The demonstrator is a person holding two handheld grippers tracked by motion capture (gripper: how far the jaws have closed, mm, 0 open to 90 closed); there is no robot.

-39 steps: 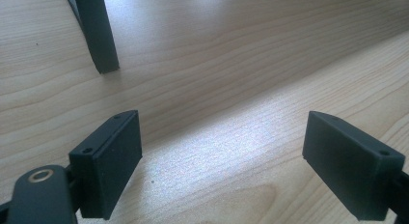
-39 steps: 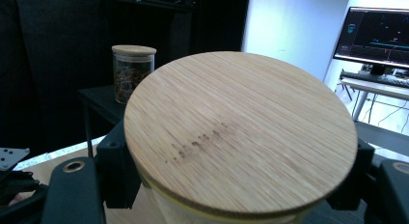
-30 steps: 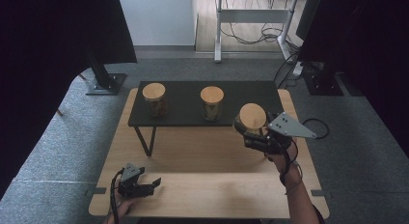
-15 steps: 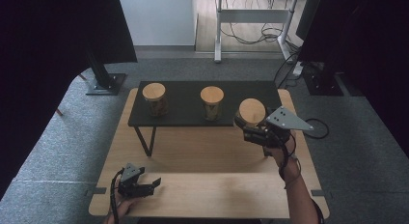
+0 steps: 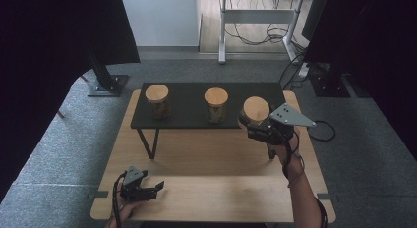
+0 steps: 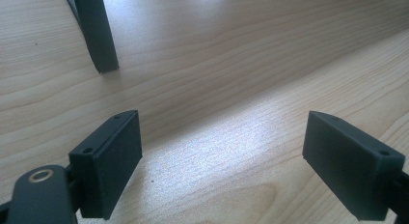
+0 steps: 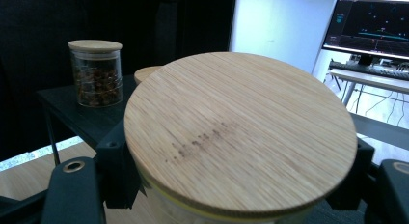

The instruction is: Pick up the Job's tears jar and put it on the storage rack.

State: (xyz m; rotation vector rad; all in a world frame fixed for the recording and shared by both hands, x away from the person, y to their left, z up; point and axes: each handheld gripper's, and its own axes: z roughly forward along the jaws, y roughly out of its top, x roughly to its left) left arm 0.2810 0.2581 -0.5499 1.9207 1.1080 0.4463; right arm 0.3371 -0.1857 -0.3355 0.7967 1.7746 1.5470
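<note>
A glass jar with a round wooden lid (image 5: 256, 110) (image 7: 241, 132) is clamped in my right gripper (image 5: 255, 128) (image 7: 236, 185), jaws shut on its glass sides under the lid. It hangs at the right end of the black shelf (image 5: 187, 110); its base is hidden, so I cannot tell whether it touches. Two more lidded jars stand on the shelf, one at the left (image 5: 158, 98) (image 7: 95, 72) and one in the middle (image 5: 216, 101) (image 7: 147, 73). At the table's front left, my left gripper (image 5: 152, 188) (image 6: 224, 171) lies open with bare wood between its jaws.
The shelf stands on thin black legs (image 6: 96, 35) on the back half of a wooden table (image 5: 211, 159). A desk frame with cables (image 5: 255, 21) stands behind on grey carpet, and a lit monitor (image 7: 369, 26) is off to the side.
My right gripper has carried the jar a little farther back, toward the shelf's right end. The left gripper has stayed where it was.
</note>
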